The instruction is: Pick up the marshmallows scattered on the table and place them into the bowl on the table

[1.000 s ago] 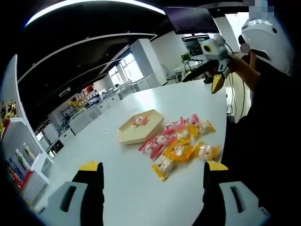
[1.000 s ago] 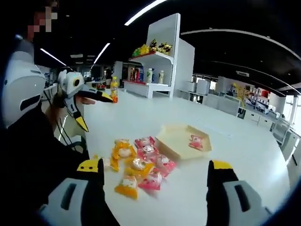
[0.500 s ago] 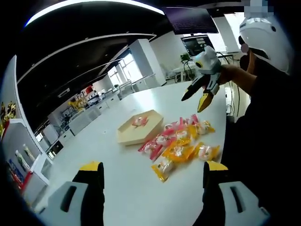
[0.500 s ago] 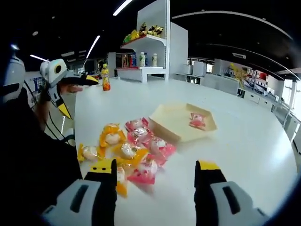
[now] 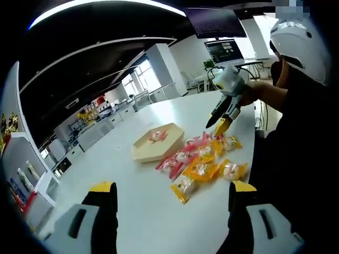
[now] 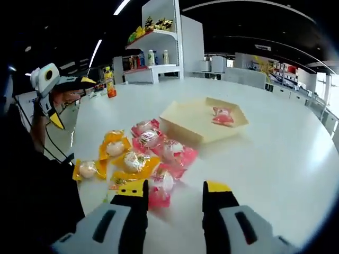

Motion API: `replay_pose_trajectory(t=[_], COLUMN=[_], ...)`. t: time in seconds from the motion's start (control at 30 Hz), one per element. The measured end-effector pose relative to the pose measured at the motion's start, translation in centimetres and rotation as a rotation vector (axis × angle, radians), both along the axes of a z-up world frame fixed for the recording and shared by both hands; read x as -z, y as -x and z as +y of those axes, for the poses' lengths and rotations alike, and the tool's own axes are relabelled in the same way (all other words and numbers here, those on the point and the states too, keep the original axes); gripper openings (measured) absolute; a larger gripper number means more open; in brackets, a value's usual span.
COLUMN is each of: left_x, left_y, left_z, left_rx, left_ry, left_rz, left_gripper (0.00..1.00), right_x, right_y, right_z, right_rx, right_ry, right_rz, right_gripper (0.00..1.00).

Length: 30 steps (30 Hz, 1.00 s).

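Both pairs of jaws stand apart with nothing between them. The right gripper (image 6: pixel 175 191) hangs low over the near edge of the marshmallows (image 6: pixel 142 157), its yellow tips just above a pink packet. The left gripper (image 5: pixel 169 189) is held well back from them. The marshmallows are small white puffs sealed in shiny yellow and pink wrappers, clustered and overlapping on the white table (image 6: pixel 275 153). Just beside them sits the bowl (image 6: pixel 204 120), a shallow cream hexagonal tray holding one pink packet.
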State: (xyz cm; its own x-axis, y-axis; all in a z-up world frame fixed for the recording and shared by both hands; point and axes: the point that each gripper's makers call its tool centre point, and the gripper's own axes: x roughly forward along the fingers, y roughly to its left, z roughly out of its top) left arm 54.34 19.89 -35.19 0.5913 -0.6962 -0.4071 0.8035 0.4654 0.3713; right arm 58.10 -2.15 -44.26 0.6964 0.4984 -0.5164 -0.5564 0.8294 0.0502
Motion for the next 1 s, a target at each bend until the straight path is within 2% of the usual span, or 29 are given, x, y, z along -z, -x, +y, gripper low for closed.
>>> replay_pose_trajectory(t=[0.07,0.4,0.57,1.0], left_x=[0.1,0.3,0.3,0.3], left_y=[0.1,0.2,0.3,0.3], left_z=[0.0,-0.1,-0.1,-0.1], left_rx=[0.002,0.003,0.01,0.008], left_ry=[-0.002,-0.004,-0.007,-0.011], left_rz=[0.002,0.009,0.01,0.011], left_gripper=[0.85,0.85,0.85,0.85], right_x=[-0.1,0.2,0.6,0.7], right_y=[0.0,-0.1,0.0,0.4], right_z=[0.2,0.8,1.2,1.4], right_rx=[0.014,-0.002,-0.006,-0.057], right_ry=[-0.044,-0.047,-0.064,0.01], right_rz=[0.018,0.033,0.06,0.009], right_gripper=[0.34,0.3,0.21,0.15])
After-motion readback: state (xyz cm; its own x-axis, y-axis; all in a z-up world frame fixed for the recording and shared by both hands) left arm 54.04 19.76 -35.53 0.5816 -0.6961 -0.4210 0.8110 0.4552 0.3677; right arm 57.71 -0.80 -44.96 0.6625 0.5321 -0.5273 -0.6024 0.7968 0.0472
